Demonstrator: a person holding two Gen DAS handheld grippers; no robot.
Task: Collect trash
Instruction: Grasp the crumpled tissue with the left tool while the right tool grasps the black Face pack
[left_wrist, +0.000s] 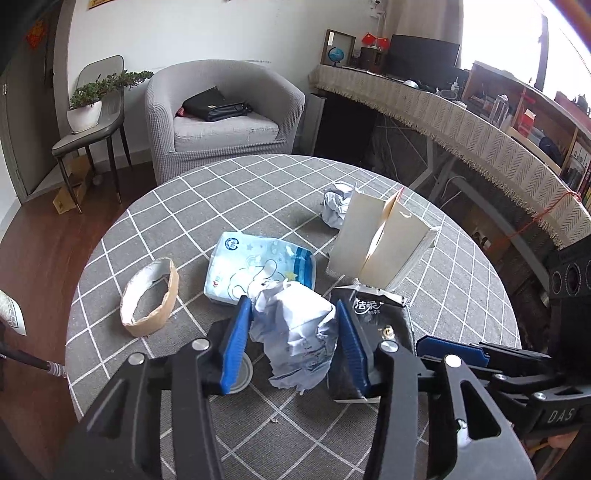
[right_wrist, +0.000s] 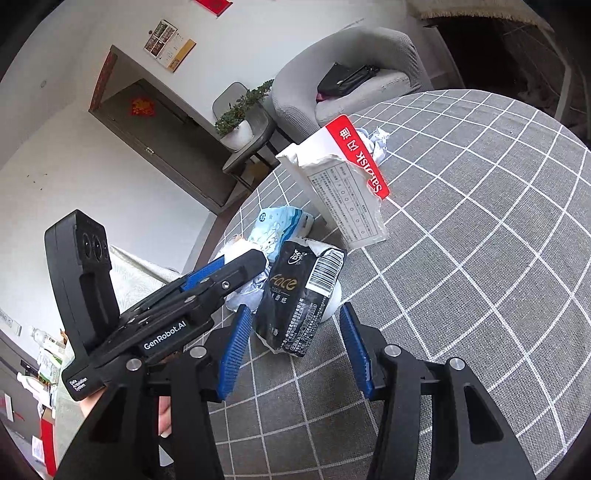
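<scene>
Crumpled white paper (left_wrist: 295, 332) is gripped by the left jaws for collection; the right jaws are held open around a black tissue packet (right_wrist: 299, 295) on the counter (right_wrist: 480, 258)

The table (left_wrist: 229, 192) wears a soft grey cloth with white lines, dull and a bit fuzzy. On the cloth, a crumpled paper ball (left_wrist: 295, 332) looks white, wrinkly and dry. Right of the ball lies a black tissue pack (right_wrist: 295, 299) of thin, shiny plastic. Behind the ball, a blue tissue pack (left_wrist: 258, 267) is shiny plastic too. Left of the ball, a tape ring (left_wrist: 149, 297) is brown card, rough and dull. Behind the black pack, a torn box (left_wrist: 380, 243) is smooth white card.
</scene>
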